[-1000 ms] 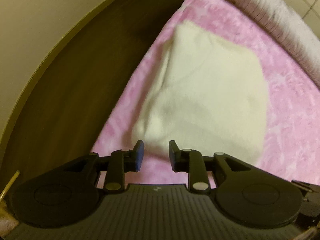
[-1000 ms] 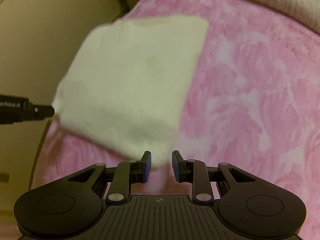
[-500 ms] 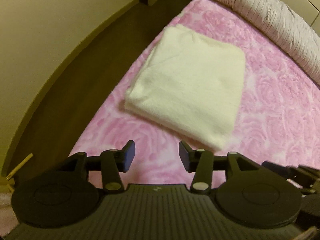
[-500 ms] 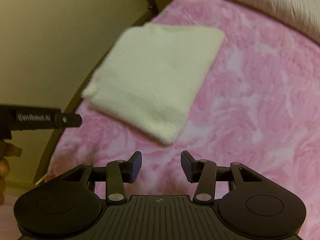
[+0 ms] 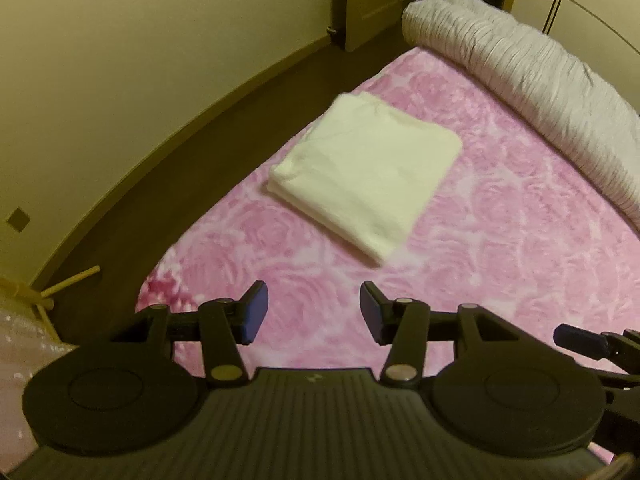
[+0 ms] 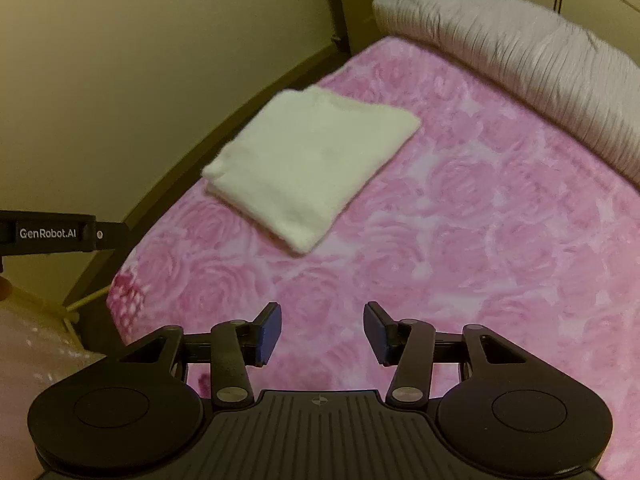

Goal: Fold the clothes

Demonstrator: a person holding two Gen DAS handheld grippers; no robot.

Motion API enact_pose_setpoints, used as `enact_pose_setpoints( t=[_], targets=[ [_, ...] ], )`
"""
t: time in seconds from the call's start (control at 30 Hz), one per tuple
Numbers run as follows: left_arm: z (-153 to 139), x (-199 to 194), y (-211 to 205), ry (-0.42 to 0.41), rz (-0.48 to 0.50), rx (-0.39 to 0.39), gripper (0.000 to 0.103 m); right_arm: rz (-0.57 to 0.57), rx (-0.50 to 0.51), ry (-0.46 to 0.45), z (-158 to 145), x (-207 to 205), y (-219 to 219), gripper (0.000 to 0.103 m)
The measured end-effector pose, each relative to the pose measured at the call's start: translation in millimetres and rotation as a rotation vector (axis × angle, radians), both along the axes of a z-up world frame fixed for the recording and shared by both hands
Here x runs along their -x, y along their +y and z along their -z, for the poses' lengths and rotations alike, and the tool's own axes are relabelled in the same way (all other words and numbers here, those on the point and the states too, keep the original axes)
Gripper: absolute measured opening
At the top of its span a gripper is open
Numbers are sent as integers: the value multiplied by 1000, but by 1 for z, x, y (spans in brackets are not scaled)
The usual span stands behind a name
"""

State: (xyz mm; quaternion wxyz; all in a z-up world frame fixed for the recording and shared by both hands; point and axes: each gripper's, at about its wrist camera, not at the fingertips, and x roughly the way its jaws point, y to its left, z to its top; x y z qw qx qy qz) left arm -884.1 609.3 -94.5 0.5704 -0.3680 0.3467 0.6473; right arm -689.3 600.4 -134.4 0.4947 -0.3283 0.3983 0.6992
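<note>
A cream-white garment (image 5: 364,172) lies folded into a flat rectangle near the left edge of a pink rose-patterned bed cover (image 5: 500,264). It also shows in the right wrist view (image 6: 308,164). My left gripper (image 5: 314,312) is open and empty, held back from the garment above the bed's near corner. My right gripper (image 6: 322,330) is open and empty, also back from the garment. The left gripper's body (image 6: 60,234) shows at the left edge of the right wrist view.
A rolled grey-white duvet (image 5: 540,92) lies along the far side of the bed. Dark floor (image 5: 192,152) and a cream wall (image 5: 120,40) run along the bed's left side. A wooden stick frame (image 5: 48,286) stands by the near corner.
Both grippers have opened wider and drawn back and up from the folded garment, which now lies free on the bed and looks smaller in both views.
</note>
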Motion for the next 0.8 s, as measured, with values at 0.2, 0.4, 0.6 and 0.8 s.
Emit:
enact_pose_setpoints(
  t=[0.2,0.4,0.6,0.8],
  targets=[
    [-29,-52,-59,4,-31,-44,55,-57,-40,15,-34,-43,-38,50],
    [-47,-96,-110,15,-83,-111,60,-93,-63,-2,-58,-86,-72,51],
    [-59,-136,-150,10,-92,-174,60,-79,-77,-5,-73,-125,-94,51],
    [-60,-154,-169,-40,-117,-174,55,-87,-83,22,-81,-150,-99,51]
  ],
)
